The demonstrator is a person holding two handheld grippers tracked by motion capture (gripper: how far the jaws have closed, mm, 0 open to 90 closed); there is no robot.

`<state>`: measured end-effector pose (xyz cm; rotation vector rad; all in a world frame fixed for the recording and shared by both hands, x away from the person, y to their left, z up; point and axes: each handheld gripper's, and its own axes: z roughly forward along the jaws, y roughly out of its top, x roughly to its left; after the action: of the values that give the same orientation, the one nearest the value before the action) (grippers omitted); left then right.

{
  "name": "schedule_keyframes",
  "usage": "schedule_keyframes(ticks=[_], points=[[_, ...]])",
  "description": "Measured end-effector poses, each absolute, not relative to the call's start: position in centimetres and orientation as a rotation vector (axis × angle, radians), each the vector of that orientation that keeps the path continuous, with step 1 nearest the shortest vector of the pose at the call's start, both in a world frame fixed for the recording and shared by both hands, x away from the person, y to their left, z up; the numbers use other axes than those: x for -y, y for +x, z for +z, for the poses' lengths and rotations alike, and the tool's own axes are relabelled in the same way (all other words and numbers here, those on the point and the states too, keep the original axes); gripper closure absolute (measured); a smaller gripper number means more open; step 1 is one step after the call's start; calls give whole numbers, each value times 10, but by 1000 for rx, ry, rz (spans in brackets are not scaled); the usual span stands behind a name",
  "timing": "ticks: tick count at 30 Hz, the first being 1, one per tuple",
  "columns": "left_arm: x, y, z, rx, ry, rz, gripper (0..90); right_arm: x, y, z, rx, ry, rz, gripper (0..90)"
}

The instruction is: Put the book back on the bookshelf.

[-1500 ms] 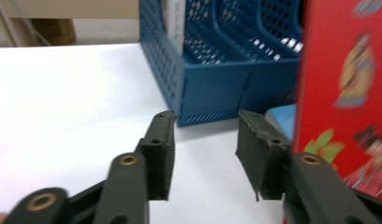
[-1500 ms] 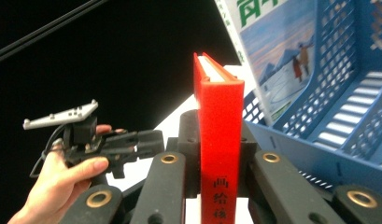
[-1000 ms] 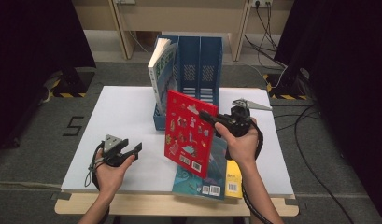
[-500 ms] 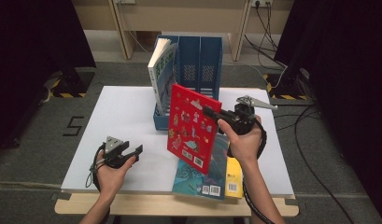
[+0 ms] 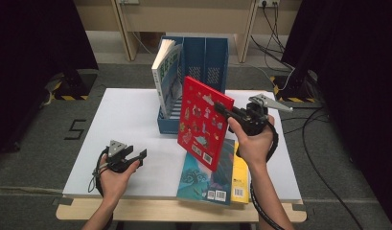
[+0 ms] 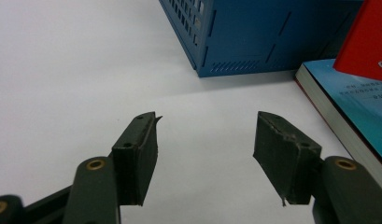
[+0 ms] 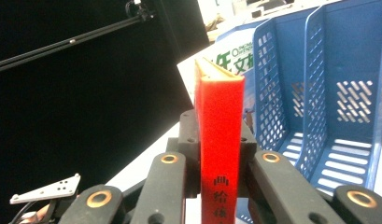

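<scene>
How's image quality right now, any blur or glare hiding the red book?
High view: evenly lit, red book sharp, room edges dark. Right gripper view: spine crisp between the right hand-held gripper pads, left background black. Left gripper view: white table bright, slightly washed out.

A thin red hardcover book (image 5: 204, 122) with small colourful pictures scattered over its glossy cover is held off the table, standing nearly upright but tilted, its upper corner leaning toward the blue plastic three-slot file rack (image 5: 210, 57). Seen from above, it hangs just in front of the rack's open front and near its right-hand slots, its lower corner over a teal paperback lying flat on the table. Its cover faces the person's left. In the right gripper view the red spine (image 7: 220, 140) rises straight up, printed with dark characters near the bottom, with the rack's empty perforated slots just beside it.
</scene>
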<state>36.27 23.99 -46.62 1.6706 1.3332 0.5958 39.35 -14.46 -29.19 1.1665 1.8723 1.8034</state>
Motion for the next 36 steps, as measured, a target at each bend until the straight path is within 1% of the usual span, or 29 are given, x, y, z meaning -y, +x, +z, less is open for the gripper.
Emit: schedule_keyframes(ticks=[36], points=[[-239, 362, -467, -1328, 1676, 597, 391, 130, 409, -272, -1692, 1159, 1741, 803]])
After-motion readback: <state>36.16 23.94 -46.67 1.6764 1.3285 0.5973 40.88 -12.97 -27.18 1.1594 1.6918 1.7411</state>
